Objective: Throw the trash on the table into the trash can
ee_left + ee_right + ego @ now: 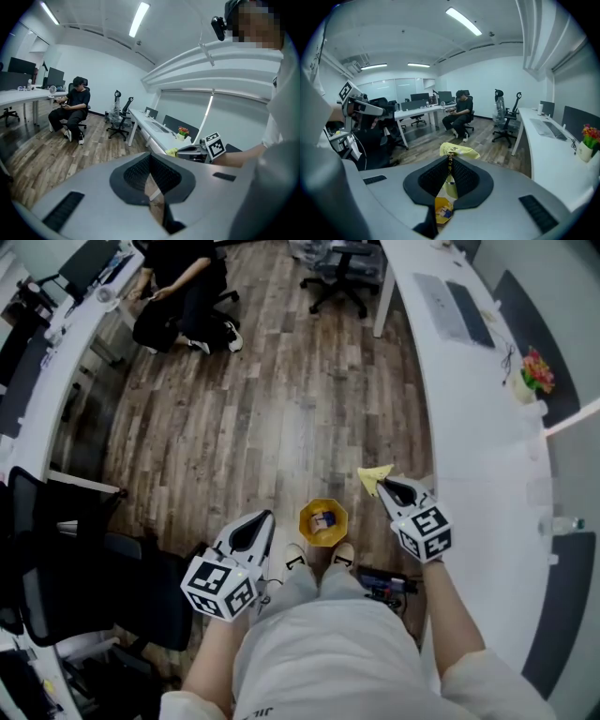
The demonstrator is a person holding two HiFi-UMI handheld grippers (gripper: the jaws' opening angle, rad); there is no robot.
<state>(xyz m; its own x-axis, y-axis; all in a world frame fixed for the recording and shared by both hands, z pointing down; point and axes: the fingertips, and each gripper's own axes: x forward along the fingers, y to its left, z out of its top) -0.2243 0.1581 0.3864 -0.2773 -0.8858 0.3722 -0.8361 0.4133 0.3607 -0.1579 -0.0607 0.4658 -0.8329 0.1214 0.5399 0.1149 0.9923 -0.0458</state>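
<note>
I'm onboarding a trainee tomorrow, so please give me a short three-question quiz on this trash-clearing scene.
1. Multiple choice: what does the right gripper grip? A) a yellow wrapper B) a blue bottle C) nothing
2. True or false: the yellow trash can lies tipped on its side.
3. Fill in: the ___ gripper carries nothing.
Key: 1 A. 2 false: it stands upright on the wooden floor. 3 left: the left gripper has nothing between its jaws.
</note>
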